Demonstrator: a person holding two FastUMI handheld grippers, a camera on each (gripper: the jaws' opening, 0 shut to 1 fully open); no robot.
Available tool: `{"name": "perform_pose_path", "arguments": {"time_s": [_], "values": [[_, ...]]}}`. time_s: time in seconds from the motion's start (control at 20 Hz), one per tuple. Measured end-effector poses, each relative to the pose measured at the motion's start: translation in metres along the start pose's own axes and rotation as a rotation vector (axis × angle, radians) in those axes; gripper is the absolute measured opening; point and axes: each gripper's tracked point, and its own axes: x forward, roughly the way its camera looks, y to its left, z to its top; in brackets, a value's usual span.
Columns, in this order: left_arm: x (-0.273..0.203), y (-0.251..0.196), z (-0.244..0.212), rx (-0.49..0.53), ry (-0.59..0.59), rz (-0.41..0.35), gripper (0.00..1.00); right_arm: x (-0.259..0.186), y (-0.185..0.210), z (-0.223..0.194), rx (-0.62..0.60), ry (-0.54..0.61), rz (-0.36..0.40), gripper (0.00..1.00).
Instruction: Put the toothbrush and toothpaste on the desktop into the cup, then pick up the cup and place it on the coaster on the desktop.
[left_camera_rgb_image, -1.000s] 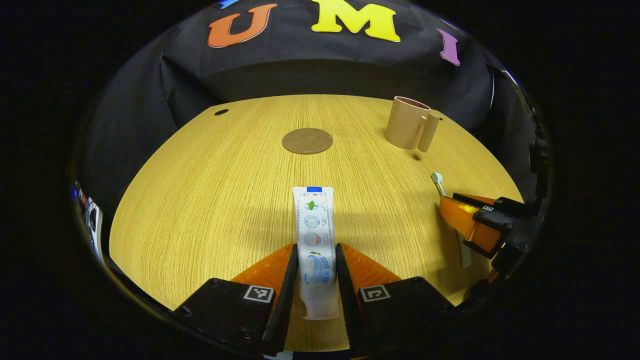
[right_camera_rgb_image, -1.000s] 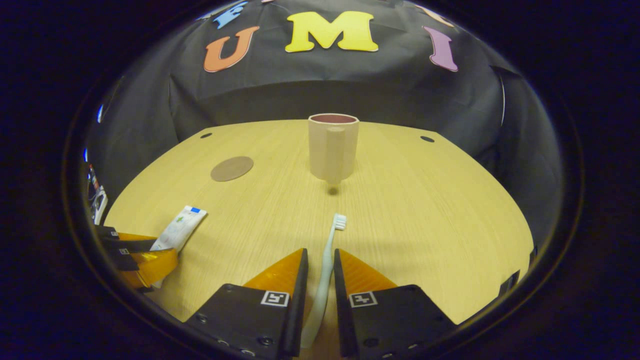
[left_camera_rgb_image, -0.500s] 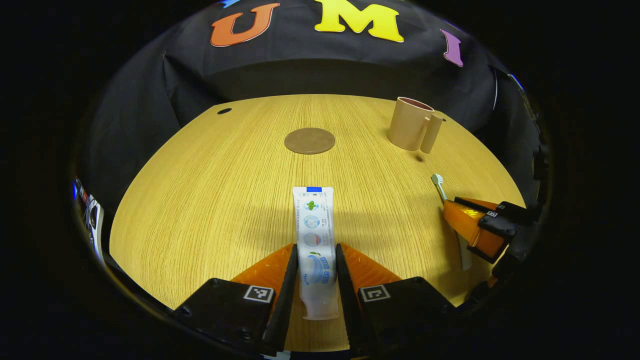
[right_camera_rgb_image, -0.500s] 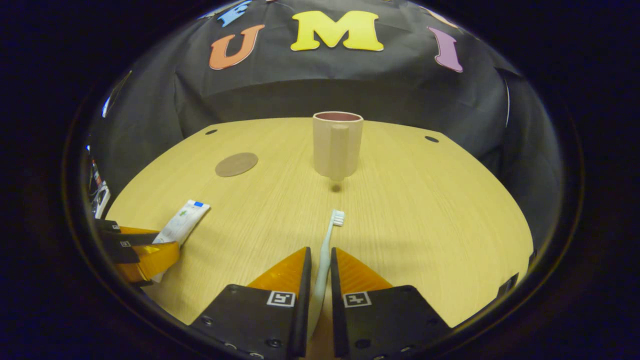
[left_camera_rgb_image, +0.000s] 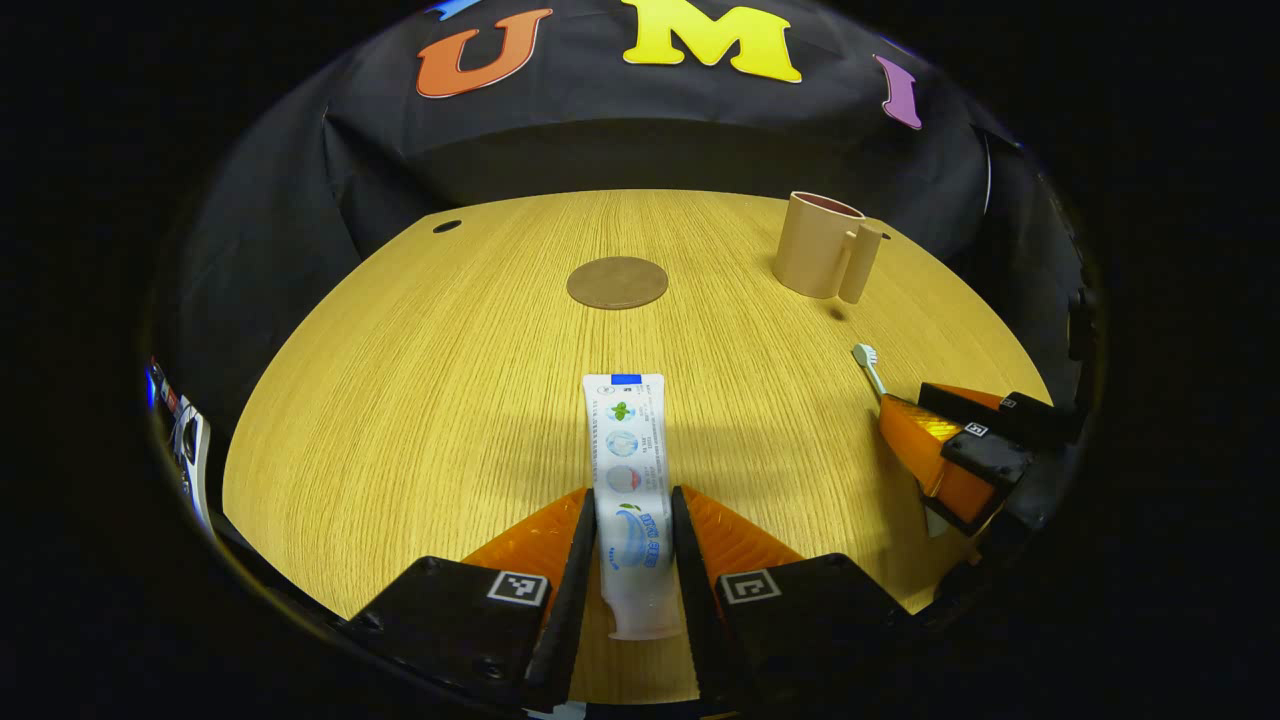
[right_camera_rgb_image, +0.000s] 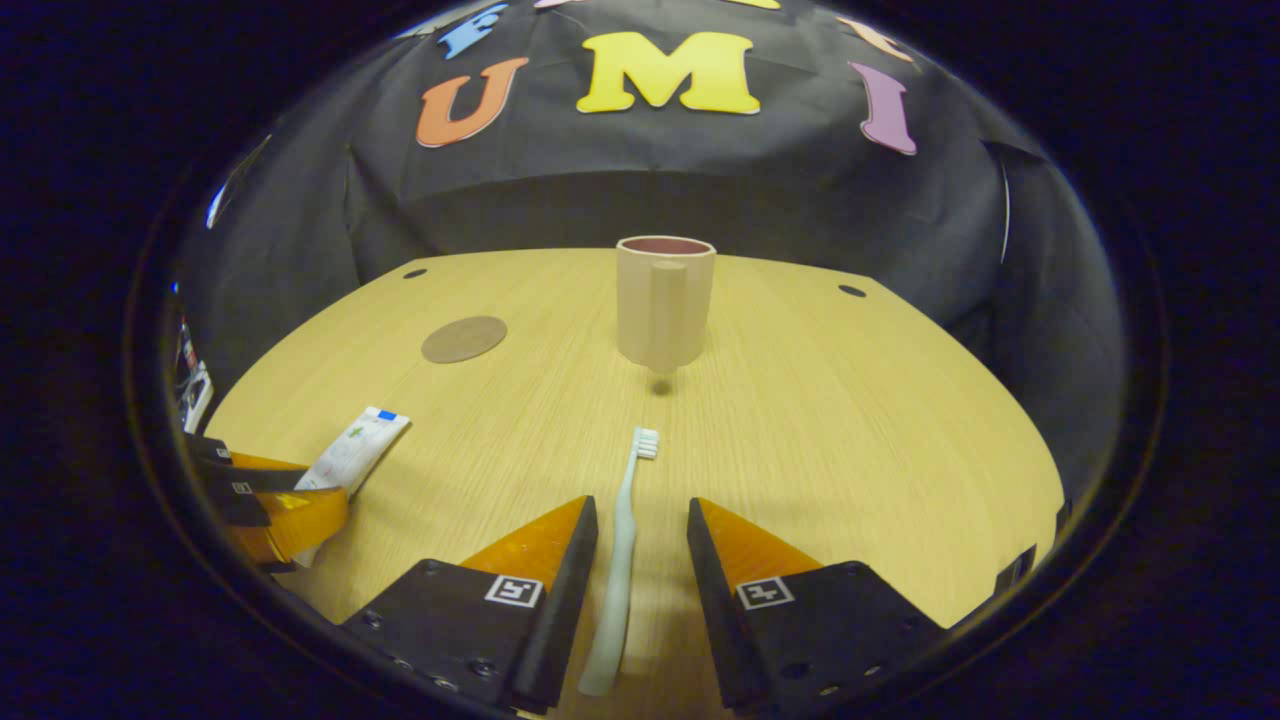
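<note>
My left gripper (left_camera_rgb_image: 628, 530) is clamped on the toothpaste (left_camera_rgb_image: 627, 470), which lies flat between its fingers. My right gripper (right_camera_rgb_image: 640, 525) stands open, with the toothbrush (right_camera_rgb_image: 618, 560) loose nearer its left finger. The cup (right_camera_rgb_image: 664, 300) is dead ahead, the coaster (right_camera_rgb_image: 464, 339) ahead-left. Risk: closing off-centre could roll the thin handle out sideways; the tube may sag when lifted.

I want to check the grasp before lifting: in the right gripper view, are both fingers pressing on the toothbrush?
No: the right gripper is open, and the toothbrush lies on the table with a gap on each side.
</note>
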Motion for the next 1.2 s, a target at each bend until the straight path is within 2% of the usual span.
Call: {"name": "perform_pose_path", "arguments": {"time_s": [0.1,0.15,0.2,0.25,0.35,0.4,0.45,0.5,0.6,0.7,0.8,0.85,1.05,1.1,1.15,1.2], "values": [[0.0015,-0.0002,-0.0002,-0.003,-0.003,0.002,0.48,-0.0029,0.0074,-0.0009,0.007,-0.004,0.036,0.66],[0.0012,-0.0009,0.0004,-0.002,-0.006,0.003,0.48,-0.0021,0.0080,-0.0022,-0.019,-0.010,0.020,0.84],[0.0006,-0.0009,0.0006,0.001,-0.008,0.004,0.48,-0.0034,0.0095,-0.0011,-0.039,-0.019,0.009,0.90],[0.0015,-0.0011,0.0007,0.002,-0.011,0.004,0.48,-0.0037,0.0102,-0.0018,-0.035,-0.025,-0.003,0.95],[0.0018,-0.0011,-0.0006,0.002,-0.014,0.003,0.48,-0.0031,0.0116,-0.0043,-0.008,-0.014,0.003,0.96],[0.0009,-0.0006,-0.0005,0.002,-0.015,0.003,0.53,-0.0032,0.0097,-0.0020,-0.003,-0.016,-0.004,0.99],[-0.0001,-0.0003,-0.0006,0.002,-0.016,0.001,0.48,-0.0020,0.0083,-0.0019,-0.002,-0.013,-0.009,0.93],[0.0019,-0.0001,-0.0017,0.002,-0.017,0.000,0.48,-0.0007,0.0052,-0.0015,0.007,-0.014,-0.024,0.88],[0.0012,-0.0003,-0.0013,0.002,-0.019,-0.004,0.48,0.0000,0.0023,-0.0007,0.013,-0.011,-0.037,0.39],[0.0015,-0.0001,-0.0009,0.002,-0.020,-0.006,0.48,0.0001,0.0064,-0.0019,-0.002,-0.005,-0.029,0.40],[0.0027,0.0003,-0.0019,0.004,-0.021,-0.008,0.48,0.0000,0.0088,-0.0001,0.020,0.004,-0.024,0.29],[0.0027,0.0003,-0.0010,0.004,-0.021,-0.009,0.48,0.0015,0.0089,-0.0017,0.007,0.014,-0.027,0.06],[0.0002,0.0009,-0.0003,-0.010,-0.032,-0.023,0.48,-0.0011,0.0070,0.0001,0.025,0.008,-0.013,0.06],[0.0025,0.0016,-0.0011,-0.017,-0.039,-0.033,0.53,-0.0014,0.0037,0.0023,0.027,-0.017,-0.017,0.00],[0.0021,0.0020,-0.0008,-0.032,-0.050,-0.045,0.46,-0.0021,0.0057,0.0002,0.010,-0.021,-0.013,0.00],[0.0017,0.0013,-0.0004,-0.049,-0.059,-0.056,0.46,-0.0030,0.0083,-0.0010,0.015,-0.022,0.001,0.00]]}}
